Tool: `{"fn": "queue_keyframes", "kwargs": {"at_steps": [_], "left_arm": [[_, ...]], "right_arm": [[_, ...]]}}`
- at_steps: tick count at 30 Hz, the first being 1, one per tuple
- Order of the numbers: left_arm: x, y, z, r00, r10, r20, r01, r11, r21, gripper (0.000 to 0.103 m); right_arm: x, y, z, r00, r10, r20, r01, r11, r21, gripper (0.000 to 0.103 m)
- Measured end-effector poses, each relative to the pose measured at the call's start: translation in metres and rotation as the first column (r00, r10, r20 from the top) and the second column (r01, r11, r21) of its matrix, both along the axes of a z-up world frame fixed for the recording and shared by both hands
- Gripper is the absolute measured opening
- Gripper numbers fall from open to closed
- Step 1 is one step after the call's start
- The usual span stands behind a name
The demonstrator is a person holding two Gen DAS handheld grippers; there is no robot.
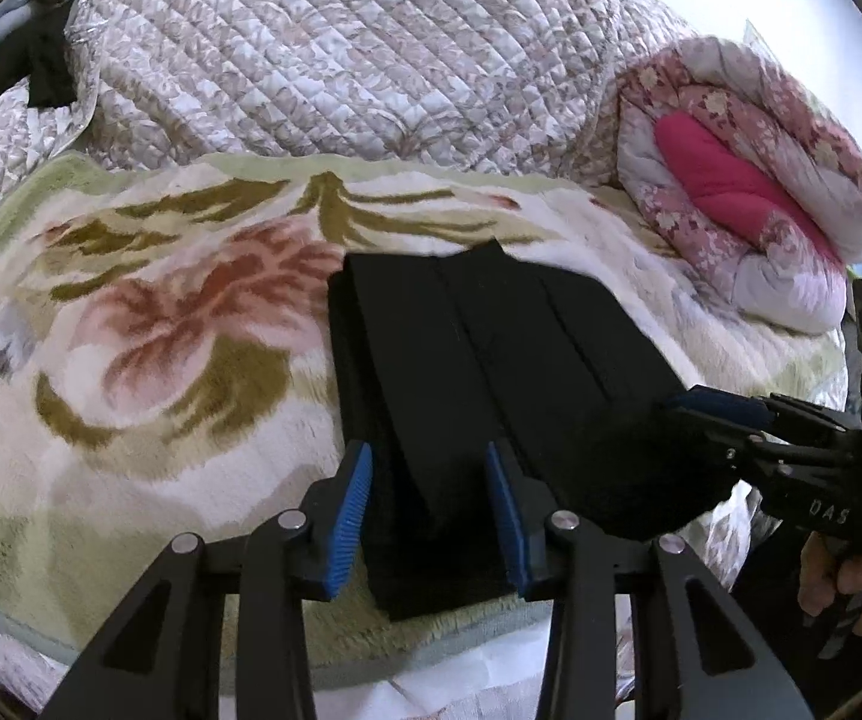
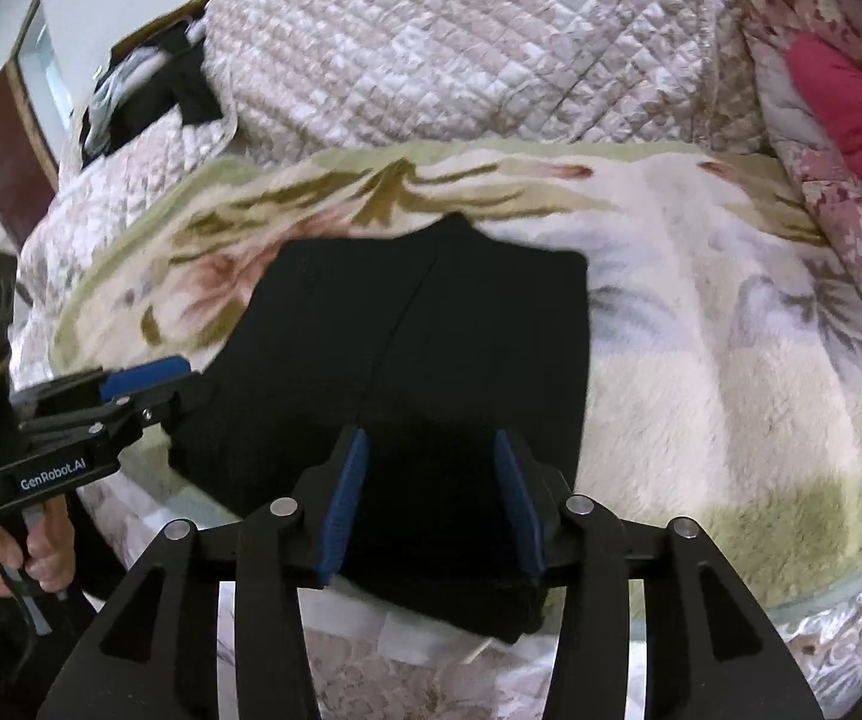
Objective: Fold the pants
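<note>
Floral blanket (image 2: pixel 700 360) bears black pants (image 2: pixel 419 348) — left gripper (image 1: pixel 431 516), right gripper (image 2: pixel 431 504) both spread, straddling near edge.

A bed (image 1: pixel 335 54) covered with a quilted pink-and-white coverlet is shown, and a plush floral blanket (image 1: pixel 131 324) in cream, green and pink is spread flat across its near part. Black pants (image 1: pixel 466 372), folded into a long stack, are laid directly on this blanket, with their near end reaching the blanket's front edge. A rolled pink floral comforter (image 1: pixel 748 198) is placed at the right of the bed, and dark garments (image 2: pixel 149 96) are piled at its far left.
</note>
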State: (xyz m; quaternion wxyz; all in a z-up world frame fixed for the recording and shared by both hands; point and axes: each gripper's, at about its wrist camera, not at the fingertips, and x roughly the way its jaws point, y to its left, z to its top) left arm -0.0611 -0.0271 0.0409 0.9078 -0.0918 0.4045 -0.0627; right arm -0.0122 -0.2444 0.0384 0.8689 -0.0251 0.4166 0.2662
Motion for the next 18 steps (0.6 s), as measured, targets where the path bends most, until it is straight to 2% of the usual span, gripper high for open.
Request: {"fn": "queue_keyframes", "kwargs": {"at_steps": [10, 14, 18], "left_arm": [[0.047, 0.015, 0.017, 1.0, -0.025, 0.015, 0.026, 0.999, -0.026, 0.042], [0.059, 0.022, 0.002, 1.0, -0.011, -0.007, 0.01, 0.997, -0.072, 0.042], [0.06, 0.031, -0.022, 0.999, -0.001, -0.054, -0.005, 0.993, -0.121, 0.044]], "right_arm": [[0.063, -0.014, 0.019, 0.998, -0.014, -0.059, 0.017, 0.999, 0.05, 0.045], [0.08, -0.027, 0.007, 0.994, -0.033, -0.102, 0.042, 0.996, 0.081, 0.046], [0.09, -0.043, -0.016, 0.979, -0.054, -0.198, 0.082, 0.987, 0.137, 0.046]]}}
